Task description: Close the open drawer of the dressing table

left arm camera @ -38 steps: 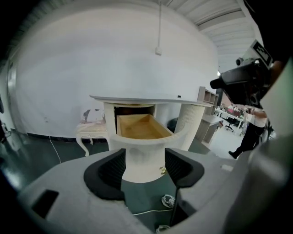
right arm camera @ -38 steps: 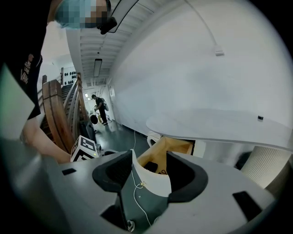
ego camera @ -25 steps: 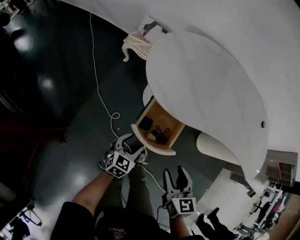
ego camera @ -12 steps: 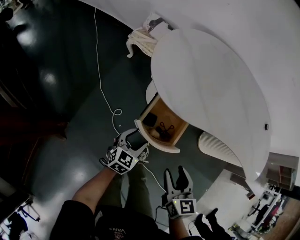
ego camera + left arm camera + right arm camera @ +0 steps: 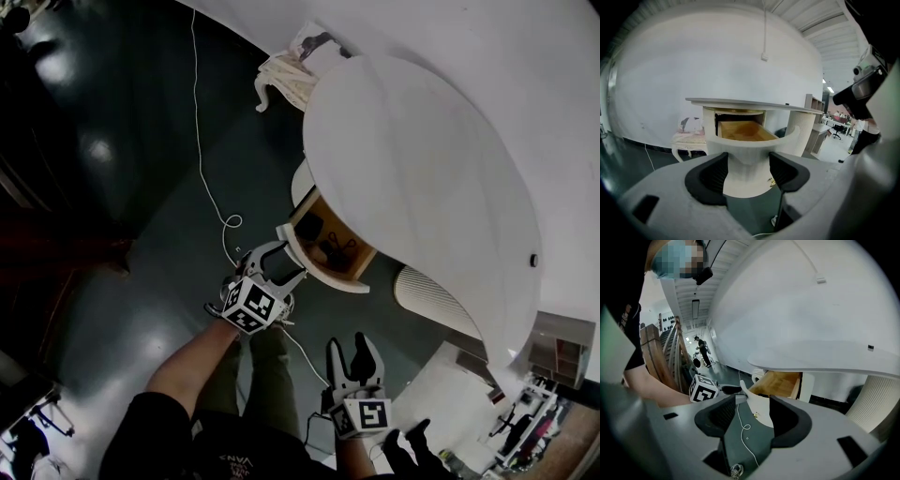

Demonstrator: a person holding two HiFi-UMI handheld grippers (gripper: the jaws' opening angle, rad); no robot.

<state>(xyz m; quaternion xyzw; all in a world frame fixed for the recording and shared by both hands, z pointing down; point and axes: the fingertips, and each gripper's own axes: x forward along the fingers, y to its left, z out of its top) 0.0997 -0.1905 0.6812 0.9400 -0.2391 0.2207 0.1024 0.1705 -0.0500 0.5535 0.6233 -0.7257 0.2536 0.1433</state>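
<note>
The dressing table has a white rounded top. Below it, its drawer stands pulled out, showing a wooden inside with small dark items. The drawer's curved white front faces me. My left gripper is open, fingertips at the drawer front, which fills the gap between the fingers in the left gripper view. My right gripper hangs lower and nearer to me, open and holding nothing. In the right gripper view the drawer and the left gripper's marker cube lie ahead of the right gripper.
A white cable runs across the dark floor. A cream upholstered stool stands at the table's far side. A ribbed white pedestal supports the table to the right of the drawer. Desks and people show far off at right.
My left gripper has moved up and forward to the drawer front. The drawer appears to stick out slightly less than before. The right gripper has stayed about where it was.
</note>
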